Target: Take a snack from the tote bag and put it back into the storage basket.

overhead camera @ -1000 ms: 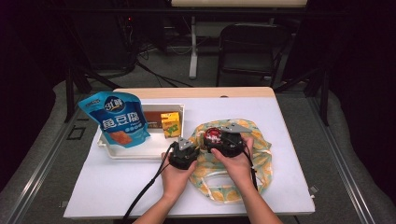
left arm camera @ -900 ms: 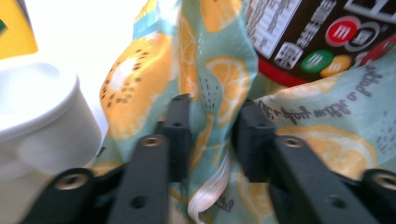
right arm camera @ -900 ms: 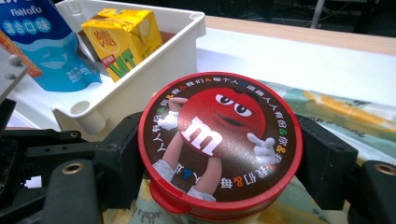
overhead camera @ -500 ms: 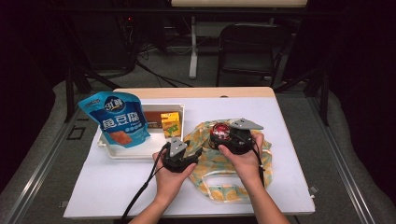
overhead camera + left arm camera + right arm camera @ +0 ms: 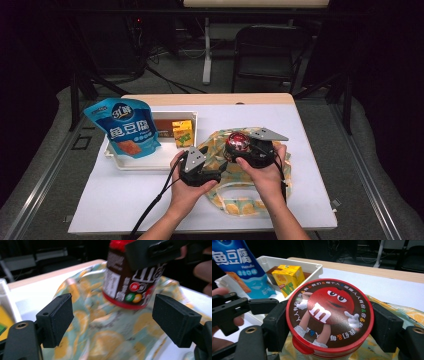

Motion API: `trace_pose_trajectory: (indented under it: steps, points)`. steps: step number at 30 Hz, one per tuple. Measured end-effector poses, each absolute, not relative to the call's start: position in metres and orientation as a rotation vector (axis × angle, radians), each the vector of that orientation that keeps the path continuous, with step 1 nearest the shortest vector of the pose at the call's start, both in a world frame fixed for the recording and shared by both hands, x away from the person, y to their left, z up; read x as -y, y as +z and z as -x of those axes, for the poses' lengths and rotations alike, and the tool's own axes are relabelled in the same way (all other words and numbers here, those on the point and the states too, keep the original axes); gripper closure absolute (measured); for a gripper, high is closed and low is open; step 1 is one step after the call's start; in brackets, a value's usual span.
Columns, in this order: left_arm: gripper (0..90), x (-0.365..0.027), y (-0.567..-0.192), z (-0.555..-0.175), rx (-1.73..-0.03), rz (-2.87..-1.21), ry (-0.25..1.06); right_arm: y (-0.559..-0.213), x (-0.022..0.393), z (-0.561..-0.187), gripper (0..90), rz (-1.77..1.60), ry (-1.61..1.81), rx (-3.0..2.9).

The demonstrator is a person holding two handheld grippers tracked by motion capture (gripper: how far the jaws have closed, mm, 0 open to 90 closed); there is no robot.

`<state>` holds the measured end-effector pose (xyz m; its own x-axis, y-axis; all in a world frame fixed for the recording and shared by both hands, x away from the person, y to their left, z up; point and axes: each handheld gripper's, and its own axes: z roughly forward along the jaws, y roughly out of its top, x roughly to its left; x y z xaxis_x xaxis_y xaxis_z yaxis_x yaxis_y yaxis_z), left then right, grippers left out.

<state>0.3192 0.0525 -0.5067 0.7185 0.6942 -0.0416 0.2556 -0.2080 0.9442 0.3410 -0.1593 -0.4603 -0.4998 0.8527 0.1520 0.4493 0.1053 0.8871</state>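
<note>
Candy tub [image 5: 329, 317] sits clamped in the right claw [image 5: 239, 146], lifted just above the lemon-print bag [image 5: 235, 192]; the left claw [image 5: 120, 315], jaws just spread and holding nothing, hovers beside the cloth. Best practice, likely: re-pinch the bag's rim, hold the mouth wide, lower the tub straight in. White tray [image 5: 192, 116] beyond on the counter [image 5: 310, 130].
</note>
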Motion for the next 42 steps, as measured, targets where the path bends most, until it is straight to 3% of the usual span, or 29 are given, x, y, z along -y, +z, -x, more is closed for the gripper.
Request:
trace_pose_trajectory:
  steps: [8, 31, 37, 42]
  points:
    - [18.9, -0.043, -0.504, -0.317, -0.677, -1.801, 0.483, -0.456, 0.155, -0.332, 25.6, -1.265, 1.378, -2.016]
    - [25.9, -0.04, -0.509, -0.328, -0.578, -1.837, 0.339, -0.461, 0.137, -0.316, 25.1, -1.179, 1.423, -2.169]
    - [26.2, -0.052, -0.509, -0.329, -0.602, -1.819, 0.306, -0.457, 0.144, -0.31, 15.6, -1.136, 1.563, -2.136]
    - [26.3, -0.068, -0.51, -0.331, -0.647, -1.808, 0.332, -0.45, 0.161, -0.301, 15.0, -1.126, 1.614, -2.075]
